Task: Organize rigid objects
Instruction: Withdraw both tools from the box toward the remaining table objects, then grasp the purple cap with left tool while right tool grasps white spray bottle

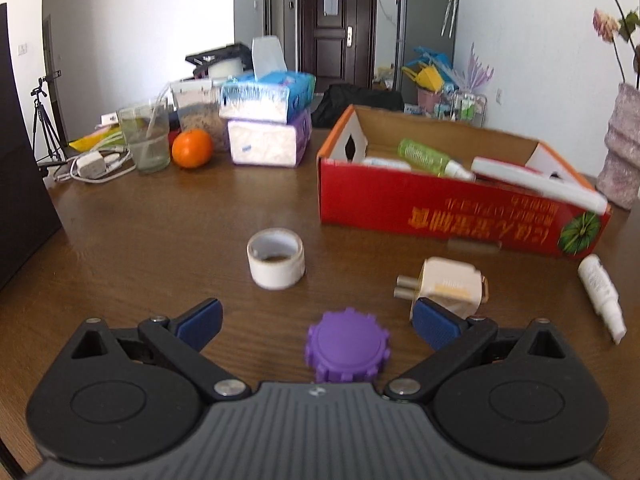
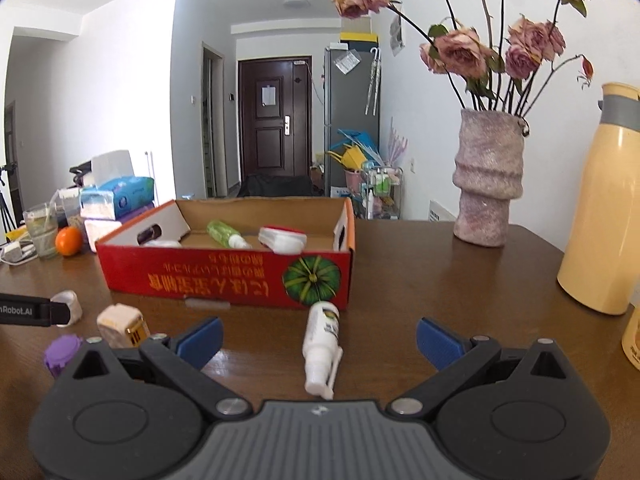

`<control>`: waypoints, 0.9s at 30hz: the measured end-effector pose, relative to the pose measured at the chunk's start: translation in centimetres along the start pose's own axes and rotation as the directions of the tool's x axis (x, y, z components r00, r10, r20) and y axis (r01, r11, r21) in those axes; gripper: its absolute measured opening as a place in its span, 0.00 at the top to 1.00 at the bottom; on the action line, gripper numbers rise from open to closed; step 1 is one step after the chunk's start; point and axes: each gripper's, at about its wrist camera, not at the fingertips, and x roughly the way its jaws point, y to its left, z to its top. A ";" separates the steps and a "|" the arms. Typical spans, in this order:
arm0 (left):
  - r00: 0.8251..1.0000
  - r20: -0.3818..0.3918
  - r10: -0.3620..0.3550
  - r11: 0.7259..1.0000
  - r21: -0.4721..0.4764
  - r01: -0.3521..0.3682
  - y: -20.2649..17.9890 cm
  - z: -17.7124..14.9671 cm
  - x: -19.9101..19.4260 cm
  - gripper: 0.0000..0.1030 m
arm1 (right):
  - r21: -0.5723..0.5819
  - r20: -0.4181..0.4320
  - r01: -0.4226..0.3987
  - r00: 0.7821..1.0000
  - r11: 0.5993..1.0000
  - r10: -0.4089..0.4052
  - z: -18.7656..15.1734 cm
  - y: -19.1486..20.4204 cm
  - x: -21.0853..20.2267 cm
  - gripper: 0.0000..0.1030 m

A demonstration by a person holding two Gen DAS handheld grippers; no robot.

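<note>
Red cardboard box [image 1: 448,208] as landmark. Left view only: purple cap [image 1: 346,346] and tape roll [image 1: 276,258] well in front of box, bare desk [image 1: 140,240] between. Right view only: vase [image 2: 488,184], thermos [image 2: 600,208] right of box. White spray bottle [image 2: 322,346] just before box corner. Left hand-held gripper [image 1: 316,322] and right hand-held gripper [image 2: 318,340] both spread wide, empty.

Purple cap [image 1: 346,345], white tape roll [image 1: 275,258], red box [image 1: 452,204], orange fruit [image 1: 192,148]

tape roll [image 1: 275,258] left of plug [image 1: 448,286], box [image 1: 440,208] behind
</note>
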 end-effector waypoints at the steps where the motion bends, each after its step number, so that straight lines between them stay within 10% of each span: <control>1: 1.000 -0.007 0.001 1.000 0.007 0.000 -0.1 -0.2 0.2 0.00 | 0.001 -0.007 0.004 1.000 1.000 -0.004 -0.3 -0.1 0.0 0.00; 11: 0.998 -0.058 -0.009 1.000 0.022 0.010 -0.6 -1.0 2.0 0.04 | 0.016 -0.060 0.012 0.998 1.000 -0.011 -1.6 -0.4 1.3 0.00; 16: 0.995 -0.085 -0.053 0.998 0.039 0.057 -0.9 -1.1 2.4 0.48 | 0.016 -0.067 0.013 0.998 1.000 -0.012 -1.9 -0.4 1.7 0.00; 27: 0.997 -0.018 -0.069 0.997 0.033 0.069 -0.7 -0.6 0.7 0.48 | 0.025 -0.084 0.014 0.996 1.000 -0.011 -2.1 -0.5 2.5 0.00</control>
